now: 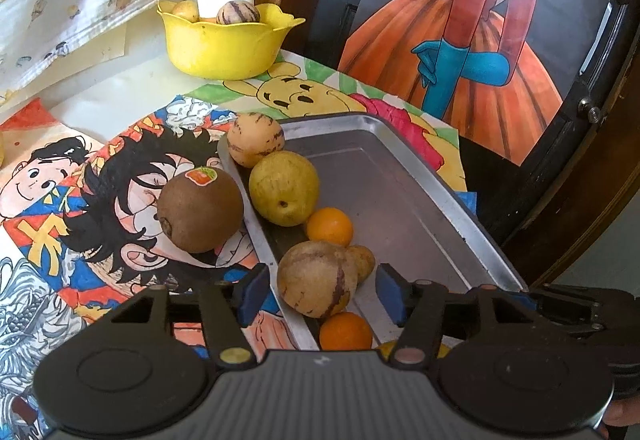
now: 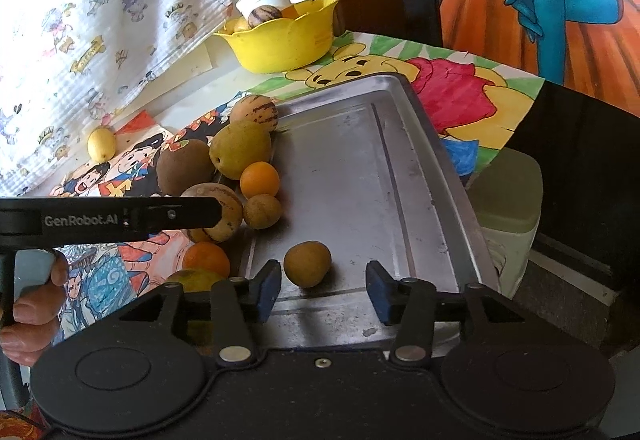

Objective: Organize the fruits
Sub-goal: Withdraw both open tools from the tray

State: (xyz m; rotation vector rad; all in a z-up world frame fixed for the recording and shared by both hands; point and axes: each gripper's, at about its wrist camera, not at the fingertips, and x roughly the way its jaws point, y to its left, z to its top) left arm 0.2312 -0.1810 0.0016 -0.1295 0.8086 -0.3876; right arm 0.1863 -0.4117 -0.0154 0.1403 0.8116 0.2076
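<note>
Where my left tongs (image 1: 316,294) gape around a striped melon (image 1: 314,278) on the tray (image 1: 400,175), touching nothing, an orange (image 1: 345,332) below is half hidden. My right tongs (image 2: 322,290) gape empty before a small brown fruit (image 2: 307,263). The kiwi's sticker (image 1: 202,175) is unreadable; the left tool's arm (image 2: 120,217) reads "GenRobot.AI".
</note>
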